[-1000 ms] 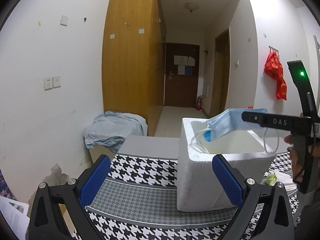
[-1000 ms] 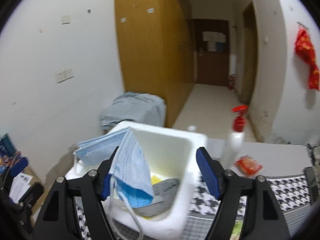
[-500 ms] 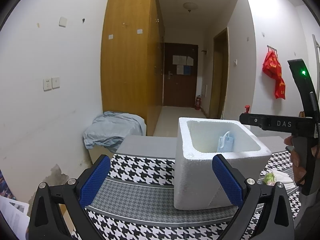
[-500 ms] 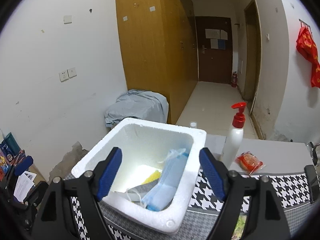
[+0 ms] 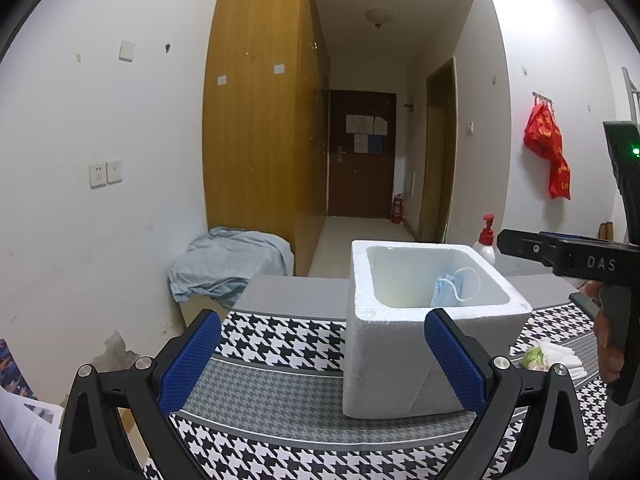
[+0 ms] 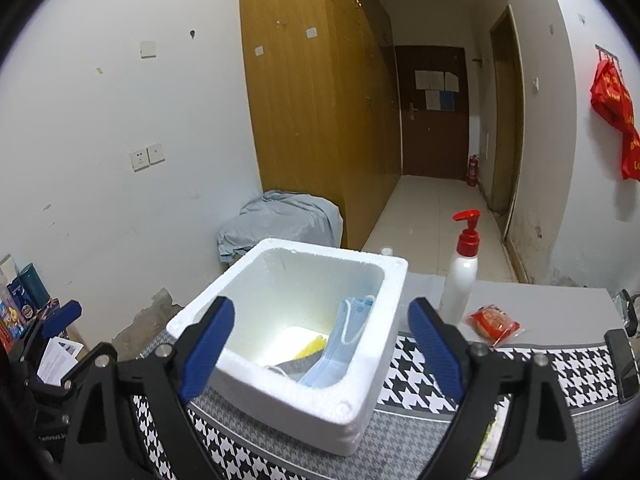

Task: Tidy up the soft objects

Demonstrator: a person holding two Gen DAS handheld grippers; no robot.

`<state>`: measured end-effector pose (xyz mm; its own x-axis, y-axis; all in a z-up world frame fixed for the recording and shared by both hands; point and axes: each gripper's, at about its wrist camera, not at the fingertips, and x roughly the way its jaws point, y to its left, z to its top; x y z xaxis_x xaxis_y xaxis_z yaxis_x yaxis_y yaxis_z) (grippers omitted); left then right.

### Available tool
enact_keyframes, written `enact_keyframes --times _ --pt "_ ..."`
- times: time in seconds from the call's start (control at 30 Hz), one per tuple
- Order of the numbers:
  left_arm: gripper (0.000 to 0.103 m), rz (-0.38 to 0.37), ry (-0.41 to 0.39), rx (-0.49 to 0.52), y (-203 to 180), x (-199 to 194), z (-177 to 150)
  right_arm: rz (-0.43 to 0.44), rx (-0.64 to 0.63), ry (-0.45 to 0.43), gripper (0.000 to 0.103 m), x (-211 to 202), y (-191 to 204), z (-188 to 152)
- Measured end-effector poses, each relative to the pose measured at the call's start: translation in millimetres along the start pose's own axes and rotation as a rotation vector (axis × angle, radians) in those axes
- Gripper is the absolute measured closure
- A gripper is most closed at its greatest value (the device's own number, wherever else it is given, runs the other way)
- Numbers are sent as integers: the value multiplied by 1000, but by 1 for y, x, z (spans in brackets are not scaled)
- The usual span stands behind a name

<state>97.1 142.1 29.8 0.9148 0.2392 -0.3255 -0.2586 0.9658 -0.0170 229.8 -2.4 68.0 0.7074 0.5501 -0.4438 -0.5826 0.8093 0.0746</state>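
Houndstooth-patterned tablecloth (image 6: 416, 364) over a table. Pale blue pleated face mask (image 6: 340, 350) lies inside the white foam box (image 6: 280, 390), against its wall. Right gripper (image 6: 320, 344) opening, nothing between jaws; left gripper (image 5: 322, 356) wide, empty. Mask likely light, limp: pinch a folded edge, not the loops.

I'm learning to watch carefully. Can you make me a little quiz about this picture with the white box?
1. True or false: the blue face mask lies inside the white foam box.
2. What colour is the pump on the white bottle? A green, B red, C black.
3. Fill in: the right tool holds ____ between its blue pads.

Key: 1 true. 2 B. 3 nothing; its jaws are opening, empty, above the box.
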Motion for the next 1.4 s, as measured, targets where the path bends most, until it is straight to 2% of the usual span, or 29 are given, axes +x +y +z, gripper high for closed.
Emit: enact_keyframes --times 0.17,0.5,1.0,1.4 --pt "1 30 -10 6 -6 -7 2 4 -5 -37 0 -15 0 -3" --pt "1 46 -29 5 -15 -22 6 21 -82 -85 0 -48 9 -13" --pt "1 23 -81 11 -40 -52 4 26 -55 -122 0 -80 -9 -34" --pt "1 -38 -96 9 -63 -57 -13 -7 -34 -132 0 -96 -25 -66"
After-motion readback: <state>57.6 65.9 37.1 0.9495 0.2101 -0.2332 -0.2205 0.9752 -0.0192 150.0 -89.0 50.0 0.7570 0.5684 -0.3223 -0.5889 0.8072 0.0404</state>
